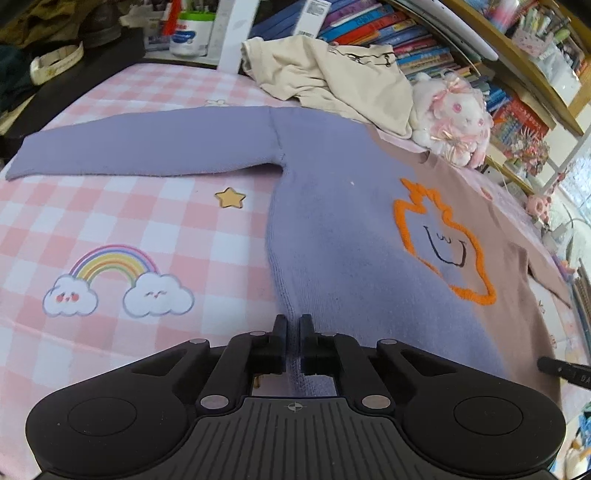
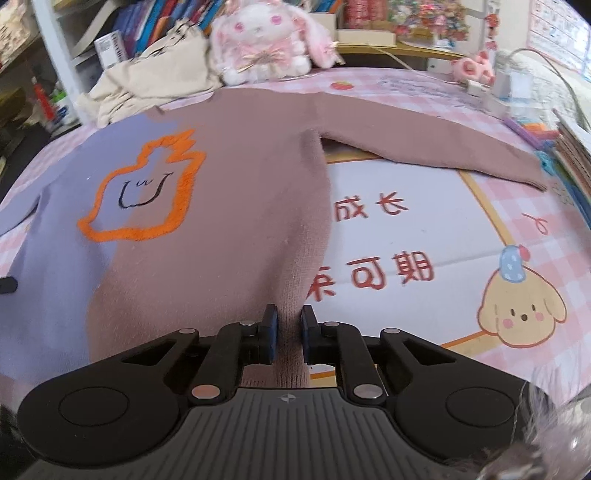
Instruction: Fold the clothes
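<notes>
With the sweater flat on the checked bedspread, left gripper and right gripper each pinch a hem corner (jaws nearly closed on knit); lift both evenly; carry the hem toward the collar.

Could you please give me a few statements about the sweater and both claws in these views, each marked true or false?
1. The left claw is shut on the sweater at its purple hem. True.
2. The right claw hangs open above the plush bunny. False: it pinches the sweater's brown hem.
3. Both sleeves are folded across the chest. False: both lie spread outward.
4. An orange outline with a smiling face marks the chest. True.
</notes>
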{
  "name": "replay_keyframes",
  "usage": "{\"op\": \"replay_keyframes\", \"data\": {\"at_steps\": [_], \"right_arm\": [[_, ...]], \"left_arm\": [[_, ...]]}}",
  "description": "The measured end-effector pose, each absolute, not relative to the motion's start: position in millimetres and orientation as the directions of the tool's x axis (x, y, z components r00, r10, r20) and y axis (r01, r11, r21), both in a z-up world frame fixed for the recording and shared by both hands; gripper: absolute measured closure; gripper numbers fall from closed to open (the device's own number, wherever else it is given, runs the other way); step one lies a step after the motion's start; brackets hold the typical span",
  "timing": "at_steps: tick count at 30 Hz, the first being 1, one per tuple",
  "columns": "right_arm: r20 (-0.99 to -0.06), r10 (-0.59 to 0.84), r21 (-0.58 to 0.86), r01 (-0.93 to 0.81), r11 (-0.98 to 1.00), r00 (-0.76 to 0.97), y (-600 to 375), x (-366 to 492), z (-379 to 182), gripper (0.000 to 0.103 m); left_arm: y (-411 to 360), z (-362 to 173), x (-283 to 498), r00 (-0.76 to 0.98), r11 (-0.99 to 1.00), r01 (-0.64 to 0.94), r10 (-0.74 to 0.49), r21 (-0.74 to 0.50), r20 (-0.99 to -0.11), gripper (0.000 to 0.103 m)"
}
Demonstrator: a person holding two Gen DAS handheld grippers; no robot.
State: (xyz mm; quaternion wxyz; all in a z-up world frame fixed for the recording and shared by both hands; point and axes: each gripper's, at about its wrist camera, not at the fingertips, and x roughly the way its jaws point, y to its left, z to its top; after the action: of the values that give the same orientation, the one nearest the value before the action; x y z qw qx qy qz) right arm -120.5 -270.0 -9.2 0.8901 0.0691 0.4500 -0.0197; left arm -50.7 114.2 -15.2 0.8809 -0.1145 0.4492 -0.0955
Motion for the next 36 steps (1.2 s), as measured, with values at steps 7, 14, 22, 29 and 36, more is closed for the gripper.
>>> {"op": "replay_keyframes", "data": {"at_steps": [7, 14, 22, 29, 36], "right_arm": [[-0.796, 0.013, 0.123, 0.140, 0.983, 0.605, -283.5, -121.4, -10.4, 0.091], [-0.788, -0.007, 0.090, 0.127, 0.988, 0.615, -278.0, -117.7, -12.0, 0.090], [-0.793, -0.009, 0.080, 0.118, 0.990, 0.609, -276.2, -116.2, -12.2, 0.090], [-0.790, 0.007, 0.095, 0.111, 0.989, 0.613, -277.5, -113.6, -12.9, 0.090], [-0.786, 0.016, 0.090, 0.089, 0.992, 0.618, -275.4, -108.3, -14.6, 0.090]], "left_arm": [[105.2, -15.0, -55.3, 0.567, 0.954, 0.111, -0.290, -0.278, -0.771, 0.098], [105.9, -15.4, -54.3, 0.575, 0.954, 0.116, -0.290, -0.275, -0.765, 0.098], [112.6, -16.0, -59.8, 0.583, 0.949, 0.090, -0.297, -0.302, -0.757, 0.098], [116.8, -17.0, -56.8, 0.584, 0.944, 0.068, -0.301, -0.324, -0.753, 0.098], [115.3, -16.7, -52.0, 0.589, 0.950, 0.067, -0.285, -0.306, -0.756, 0.098]]}}
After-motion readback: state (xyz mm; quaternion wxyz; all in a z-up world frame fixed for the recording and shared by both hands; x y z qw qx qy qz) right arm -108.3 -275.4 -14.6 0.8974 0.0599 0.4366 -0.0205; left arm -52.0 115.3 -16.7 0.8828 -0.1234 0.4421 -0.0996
